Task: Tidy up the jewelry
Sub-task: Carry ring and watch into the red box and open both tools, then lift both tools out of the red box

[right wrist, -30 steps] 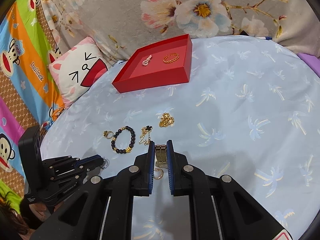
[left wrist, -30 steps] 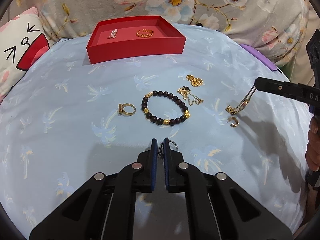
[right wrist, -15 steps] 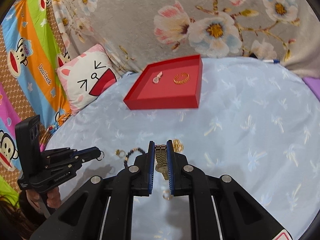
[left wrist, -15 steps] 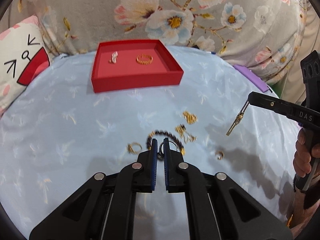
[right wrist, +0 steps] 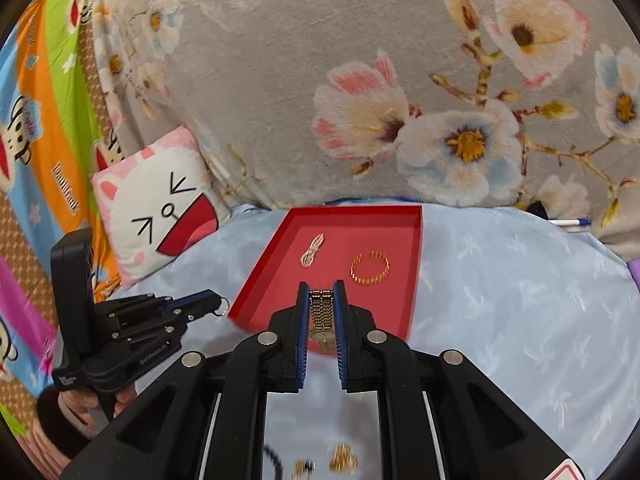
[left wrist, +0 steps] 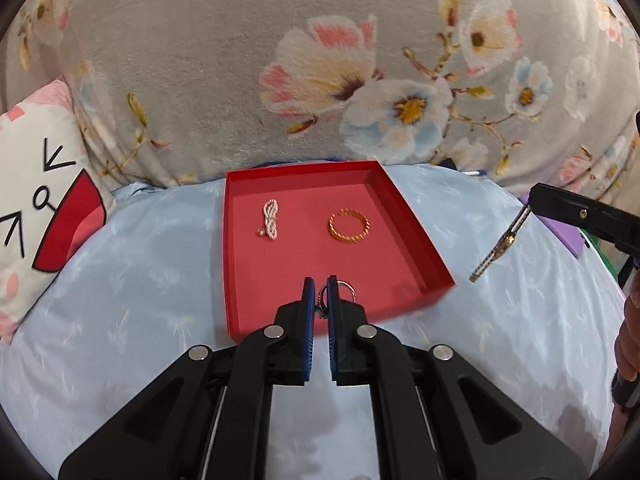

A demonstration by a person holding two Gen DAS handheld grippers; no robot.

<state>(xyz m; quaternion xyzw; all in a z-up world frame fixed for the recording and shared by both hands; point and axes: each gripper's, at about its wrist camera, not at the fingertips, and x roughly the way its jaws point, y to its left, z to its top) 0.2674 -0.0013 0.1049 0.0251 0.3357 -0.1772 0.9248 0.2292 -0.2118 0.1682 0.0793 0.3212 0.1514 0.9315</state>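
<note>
A red tray [left wrist: 420, 248] [right wrist: 416, 264] sits on the pale blue cloth and holds a white twisted piece [left wrist: 271, 218] [right wrist: 313, 254] and a gold twisted ring [left wrist: 349, 226] [right wrist: 370, 268]. My left gripper [left wrist: 319, 296] [right wrist: 218, 305] is shut on silver rings [left wrist: 344, 289] [right wrist: 224, 307], held over the tray's near edge. My right gripper [right wrist: 322, 304] [left wrist: 528, 210] is shut on a gold link bracelet [right wrist: 322, 316] [left wrist: 496, 250], which hangs above the cloth just right of the tray in the left wrist view.
A white cat-face cushion [left wrist: 36, 208] [right wrist: 160, 204] lies left of the tray. A grey floral blanket [left wrist: 320, 60] rises behind it. Loose gold pieces and dark beads [right wrist: 340, 462] lie on the cloth below my right gripper. A purple object [left wrist: 568, 236] is at the right edge.
Both grippers rose from the loose jewelry and moved forward to the red tray, each carrying its piece. The tray now looks much nearer in both views.
</note>
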